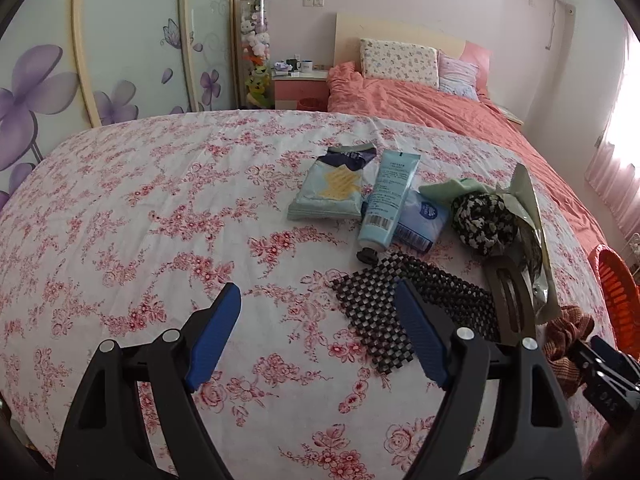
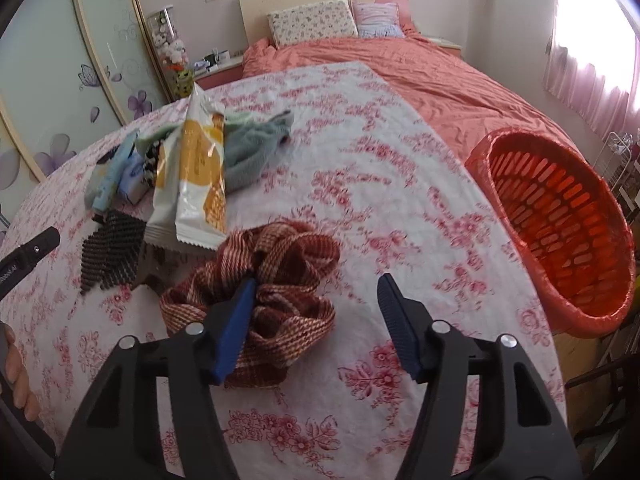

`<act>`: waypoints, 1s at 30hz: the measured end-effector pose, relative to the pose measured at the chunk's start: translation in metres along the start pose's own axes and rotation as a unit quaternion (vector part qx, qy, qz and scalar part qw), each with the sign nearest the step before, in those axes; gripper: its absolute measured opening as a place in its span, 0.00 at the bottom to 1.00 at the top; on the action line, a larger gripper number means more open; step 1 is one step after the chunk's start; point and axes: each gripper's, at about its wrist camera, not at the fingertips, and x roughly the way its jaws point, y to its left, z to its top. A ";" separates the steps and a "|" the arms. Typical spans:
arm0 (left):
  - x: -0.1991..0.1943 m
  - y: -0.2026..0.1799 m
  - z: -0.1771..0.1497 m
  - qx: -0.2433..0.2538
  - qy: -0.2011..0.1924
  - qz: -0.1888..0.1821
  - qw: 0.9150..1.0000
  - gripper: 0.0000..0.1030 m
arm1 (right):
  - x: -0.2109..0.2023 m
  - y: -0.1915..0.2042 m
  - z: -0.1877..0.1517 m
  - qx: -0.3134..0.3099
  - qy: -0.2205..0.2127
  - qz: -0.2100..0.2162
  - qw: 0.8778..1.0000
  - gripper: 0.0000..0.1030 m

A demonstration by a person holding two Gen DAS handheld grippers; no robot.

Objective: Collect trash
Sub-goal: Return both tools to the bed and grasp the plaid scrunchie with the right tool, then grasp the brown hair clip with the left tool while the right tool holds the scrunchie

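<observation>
On the floral tablecloth [image 1: 160, 208] lie a pale blue snack packet [image 1: 334, 188], a light blue tube [image 1: 386, 200], a small blue tissue pack [image 1: 424, 216] and an upright foil snack bag [image 1: 532, 240], whose yellow and white front shows in the right wrist view [image 2: 198, 176]. My left gripper [image 1: 318, 300] is open and empty, low over the cloth, its right finger over a black checkered mat [image 1: 376, 304]. My right gripper [image 2: 316, 292] is open and empty, its left finger over a red-brown plaid scrunchie [image 2: 280, 264]. An orange bin [image 2: 560, 224] with a liner stands at the table's right edge.
A black and white patterned scrunchie [image 1: 482, 220], a green cloth [image 2: 256, 148] and a dark hair clip [image 1: 510, 300] lie among the items. Behind the table is a bed with a salmon cover [image 2: 420, 68], a nightstand [image 1: 300, 88] and sliding wardrobe doors [image 1: 120, 60].
</observation>
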 end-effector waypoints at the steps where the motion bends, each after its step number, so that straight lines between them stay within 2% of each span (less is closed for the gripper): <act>1: 0.001 -0.003 -0.001 0.002 0.002 -0.007 1.000 0.77 | 0.001 0.000 0.000 0.000 0.001 0.001 1.000 0.54; 3: 0.002 -0.006 -0.003 0.004 0.003 -0.016 1.000 0.77 | 0.002 0.005 0.000 -0.009 -0.001 0.002 1.000 0.47; 6: 0.002 -0.016 -0.005 0.010 0.006 -0.036 0.999 0.77 | 0.005 0.011 0.002 -0.026 -0.003 0.011 1.000 0.27; 9: 0.002 -0.030 -0.007 0.015 0.012 -0.060 0.998 0.77 | 0.003 0.008 0.003 -0.021 -0.005 0.011 1.000 0.20; 15: 0.003 -0.064 -0.014 0.036 0.025 -0.106 0.993 0.75 | -0.001 -0.027 0.012 0.032 -0.027 -0.053 0.998 0.20; 22: 0.014 -0.104 -0.025 0.077 0.048 -0.126 0.988 0.59 | 0.002 -0.040 0.011 0.034 -0.026 -0.062 0.997 0.20; 30: 0.020 -0.115 -0.026 0.072 0.061 -0.139 0.986 0.56 | 0.002 -0.035 0.010 0.028 -0.029 -0.061 0.997 0.20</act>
